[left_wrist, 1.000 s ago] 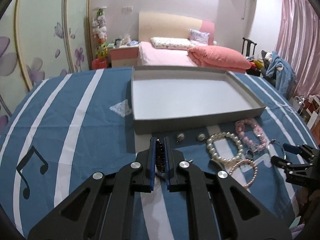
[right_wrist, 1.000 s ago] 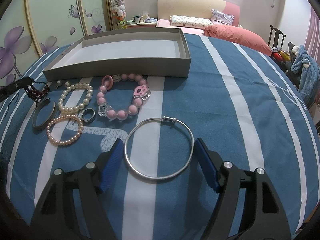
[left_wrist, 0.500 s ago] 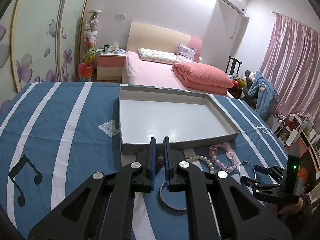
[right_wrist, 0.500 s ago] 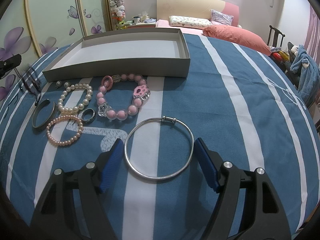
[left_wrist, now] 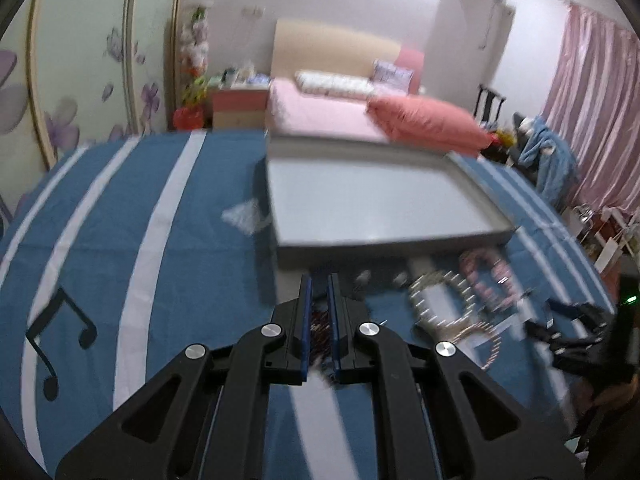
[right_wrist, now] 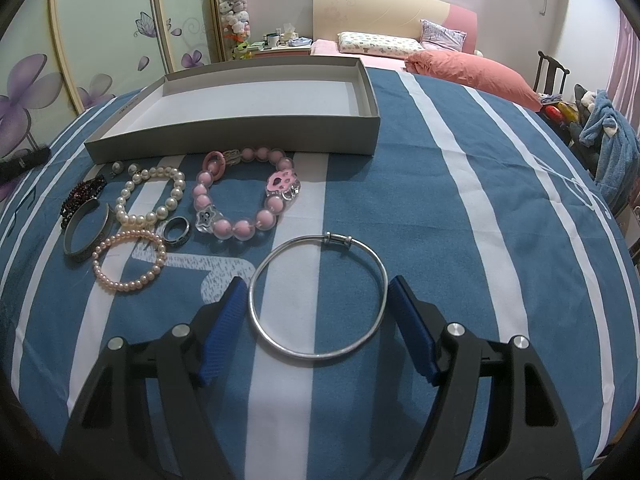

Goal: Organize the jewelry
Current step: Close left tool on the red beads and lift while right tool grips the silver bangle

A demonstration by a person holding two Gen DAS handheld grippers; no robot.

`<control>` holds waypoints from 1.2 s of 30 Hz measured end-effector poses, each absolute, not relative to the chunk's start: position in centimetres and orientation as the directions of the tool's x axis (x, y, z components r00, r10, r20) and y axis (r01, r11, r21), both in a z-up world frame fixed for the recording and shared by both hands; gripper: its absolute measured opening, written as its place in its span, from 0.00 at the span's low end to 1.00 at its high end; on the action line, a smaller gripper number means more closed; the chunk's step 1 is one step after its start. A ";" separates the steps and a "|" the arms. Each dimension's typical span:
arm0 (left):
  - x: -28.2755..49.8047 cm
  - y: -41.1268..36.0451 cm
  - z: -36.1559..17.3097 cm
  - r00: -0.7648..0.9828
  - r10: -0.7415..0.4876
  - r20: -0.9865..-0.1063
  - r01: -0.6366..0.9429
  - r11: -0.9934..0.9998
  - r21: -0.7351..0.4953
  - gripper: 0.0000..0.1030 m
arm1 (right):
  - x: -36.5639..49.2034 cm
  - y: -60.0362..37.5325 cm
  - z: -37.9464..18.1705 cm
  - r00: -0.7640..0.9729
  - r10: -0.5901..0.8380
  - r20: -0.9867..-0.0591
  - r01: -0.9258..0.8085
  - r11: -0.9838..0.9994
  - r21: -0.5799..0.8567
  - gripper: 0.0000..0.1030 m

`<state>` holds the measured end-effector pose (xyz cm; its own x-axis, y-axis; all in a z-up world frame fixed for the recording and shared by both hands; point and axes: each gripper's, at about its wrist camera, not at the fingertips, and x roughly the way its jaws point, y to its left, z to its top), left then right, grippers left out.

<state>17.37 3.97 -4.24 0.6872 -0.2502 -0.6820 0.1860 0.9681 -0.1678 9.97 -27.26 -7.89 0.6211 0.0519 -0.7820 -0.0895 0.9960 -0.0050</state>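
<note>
A shallow grey tray stands on the blue striped cloth, also in the left wrist view. Before it lie a dark beaded bracelet, a white pearl bracelet, a pink bead bracelet, a small pink pearl bracelet, a dark cuff, a ring and a silver bangle. My right gripper is open with the bangle lying between its fingers. My left gripper has its jaws nearly closed, low over the dark bracelet, which lies on the cloth; the view is blurred.
Two small pearl earrings lie by the tray's front wall. The table's round edge falls away at left and right. A bed, a nightstand and a chair with clothes stand behind the table.
The left gripper lifted with the dark bracelet, then came back down; the bracelet now lies on the cloth again. The right gripper and bangle have not moved.
</note>
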 end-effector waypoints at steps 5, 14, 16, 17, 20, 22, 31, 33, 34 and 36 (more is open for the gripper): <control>18.6 4.4 -6.8 0.615 -0.274 -0.739 0.172 0.962 -0.213 0.16 | 10.0 -27.3 -7.9 0.621 0.052 -0.782 -0.090 0.996 -0.005 0.69; 18.7 3.1 -7.8 0.608 -0.203 -0.767 0.193 0.976 -0.106 0.41 | 10.0 -27.2 -7.9 0.621 0.051 -0.782 -0.090 0.996 -0.006 0.69; 18.3 2.7 -7.7 0.616 -0.182 -0.767 0.206 0.976 -0.066 0.37 | 9.9 -27.3 -8.0 0.621 0.052 -0.782 -0.090 0.996 -0.005 0.69; 18.2 2.6 -7.5 0.615 -0.181 -0.767 0.211 0.976 -0.061 0.36 | 9.9 -27.3 -8.0 0.621 0.052 -0.782 -0.090 0.996 -0.005 0.69; 18.2 2.5 -7.4 0.616 -0.160 -0.771 0.211 0.977 -0.034 0.25 | 9.9 -27.3 -8.0 0.622 0.052 -0.781 -0.090 0.996 -0.005 0.69; 18.1 2.2 -7.3 0.621 -0.129 -0.773 0.209 0.978 0.005 0.15 | 9.9 -27.3 -8.0 0.623 0.051 -0.781 -0.090 0.996 -0.007 0.69; 17.0 4.1 -5.4 0.688 -0.206 -0.696 0.187 0.977 -0.104 0.11 | 9.8 -27.4 -7.8 0.632 0.048 -0.773 -0.081 0.997 -0.005 0.68; 16.8 4.2 -4.5 0.709 -0.236 -0.664 0.195 0.971 -0.136 0.11 | 9.4 -27.4 -7.6 0.643 0.050 -0.764 -0.076 0.997 0.002 0.68; 16.6 4.4 -4.0 0.719 -0.250 -0.648 0.201 0.968 -0.150 0.11 | 9.2 -27.5 -7.4 0.653 0.050 -0.756 -0.071 0.997 0.005 0.68; 16.4 4.4 -3.2 0.735 -0.272 -0.621 0.211 0.962 -0.172 0.11 | 9.0 -27.6 -6.9 0.671 0.048 -0.740 -0.061 0.998 0.009 0.68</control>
